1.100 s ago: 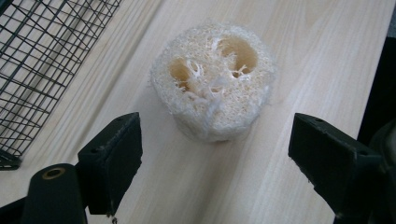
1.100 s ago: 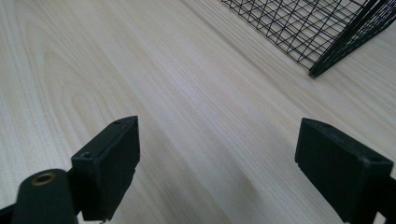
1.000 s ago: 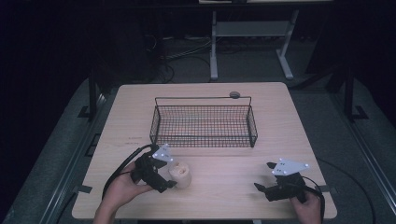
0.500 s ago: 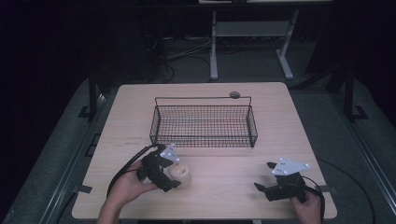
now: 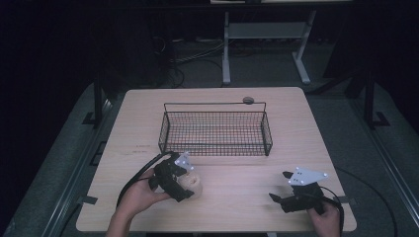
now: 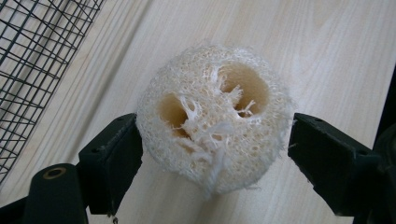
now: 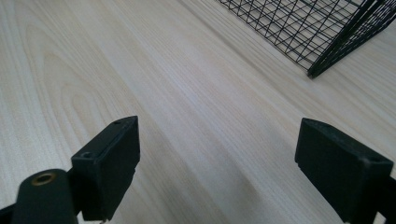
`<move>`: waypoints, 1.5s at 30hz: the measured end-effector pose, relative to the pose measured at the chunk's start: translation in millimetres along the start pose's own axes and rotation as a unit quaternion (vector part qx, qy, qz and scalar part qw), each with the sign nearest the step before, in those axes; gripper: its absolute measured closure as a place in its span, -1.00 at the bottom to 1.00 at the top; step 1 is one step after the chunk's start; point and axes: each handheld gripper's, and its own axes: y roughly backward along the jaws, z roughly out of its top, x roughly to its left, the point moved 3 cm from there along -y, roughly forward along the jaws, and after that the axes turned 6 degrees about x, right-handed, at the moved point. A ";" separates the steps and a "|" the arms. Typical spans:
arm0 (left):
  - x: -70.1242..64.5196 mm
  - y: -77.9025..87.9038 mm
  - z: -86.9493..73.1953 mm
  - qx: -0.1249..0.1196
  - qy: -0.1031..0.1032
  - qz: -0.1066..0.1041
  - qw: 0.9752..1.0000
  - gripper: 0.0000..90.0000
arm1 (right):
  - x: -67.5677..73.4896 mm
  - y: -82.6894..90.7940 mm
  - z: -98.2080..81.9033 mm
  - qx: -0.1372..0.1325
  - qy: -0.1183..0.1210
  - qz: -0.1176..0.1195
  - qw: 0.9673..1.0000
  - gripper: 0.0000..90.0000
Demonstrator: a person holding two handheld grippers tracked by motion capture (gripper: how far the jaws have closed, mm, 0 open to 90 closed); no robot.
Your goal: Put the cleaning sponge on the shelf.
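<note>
A pale, round loofah sponge (image 6: 215, 116) lies on the wooden table (image 5: 237, 197), near the front left. My left gripper (image 6: 215, 135) is open with one jaw on each side of it; the left jaw touches the sponge and the right jaw is at its edge. The sponge does not look squeezed. In the high view the loofah (image 5: 196, 181) peeks out just past my left gripper (image 5: 190, 185). My right gripper (image 5: 279, 186) rests low at the front right, open with nothing between its jaws (image 7: 217, 154).
A black wire basket (image 5: 215, 103) stands at the table's middle back, empty; its mesh is at the top left of the left gripper view (image 6: 32, 56) and its corner at the top right of the right gripper view (image 7: 317, 28). A small dark disc (image 5: 248, 100) lies behind it.
My left gripper has slid a little forward and right, so its jaws now flank the loofah more closely. The right gripper has stayed put.
</note>
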 end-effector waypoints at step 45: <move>6.1 7.8 11.2 0.004 0.003 -0.027 1.000 -0.40 | -1.8 0.2 -0.2 -0.005 -0.005 -0.002 1.000 -0.70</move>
